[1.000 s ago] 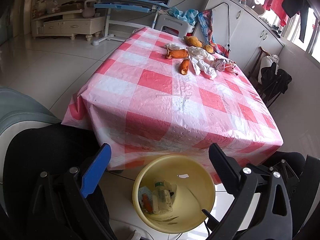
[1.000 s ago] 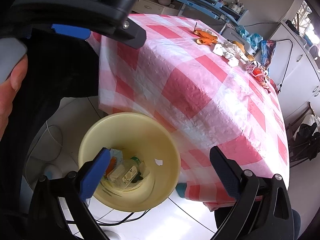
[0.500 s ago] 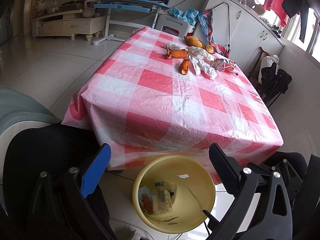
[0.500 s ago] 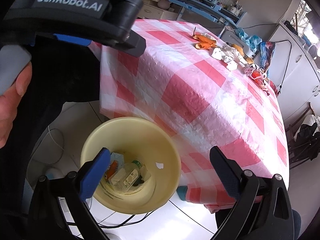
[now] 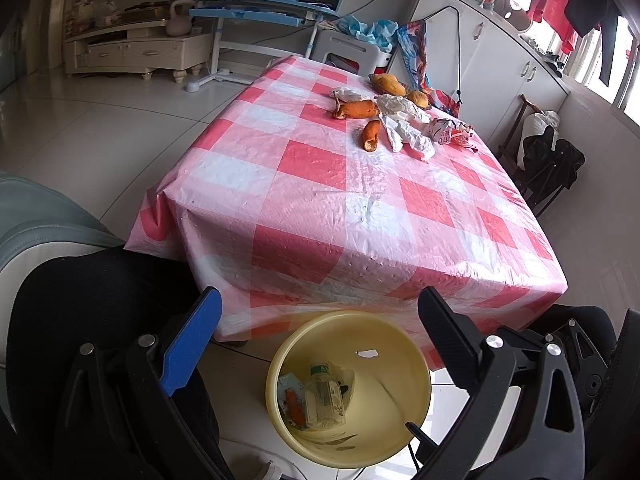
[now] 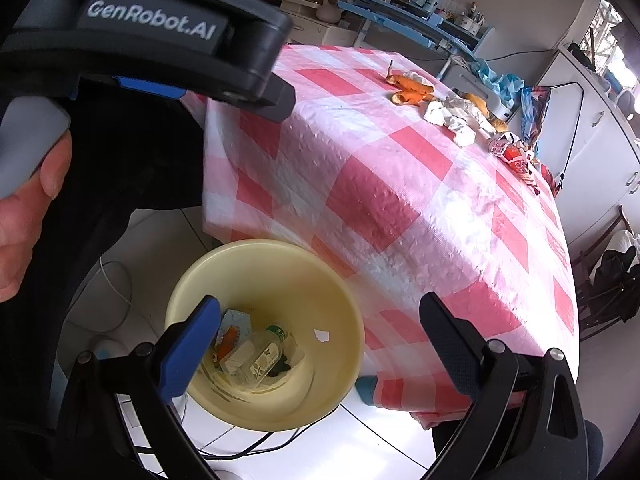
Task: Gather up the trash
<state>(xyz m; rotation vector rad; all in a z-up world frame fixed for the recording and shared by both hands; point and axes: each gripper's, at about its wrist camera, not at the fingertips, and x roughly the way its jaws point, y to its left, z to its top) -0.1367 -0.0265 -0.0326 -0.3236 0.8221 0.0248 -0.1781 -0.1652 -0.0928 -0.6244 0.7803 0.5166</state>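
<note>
A yellow bin (image 5: 394, 400) (image 6: 320, 284) stands on the floor at the near end of a table in a red-and-white checked cloth (image 5: 352, 200) (image 6: 400, 200). In it lie a clear plastic bottle (image 5: 322, 400) (image 6: 264, 356) and scraps. At the table's far end lie orange peels (image 5: 356, 109) (image 6: 412, 86), crumpled white paper (image 5: 404, 128) (image 6: 456, 118) and a red-printed carton (image 5: 448, 134) (image 6: 510, 152). My left gripper (image 5: 318, 324) hangs open above the bin, holding nothing. My right gripper (image 6: 320, 326) is open too, over the bin's mouth.
White cabinets (image 5: 492, 64) line the right wall, with a dark chair (image 5: 548, 164) draped in clothes beside the table. A blue desk (image 5: 256, 12) stands at the back. A person's hand (image 6: 24, 216) holds the left gripper's body (image 6: 148, 40). Cables (image 6: 256, 446) trail on the floor.
The right gripper has drifted left and a little away, so the bin sits more to the right in its view. The left gripper has barely moved.
</note>
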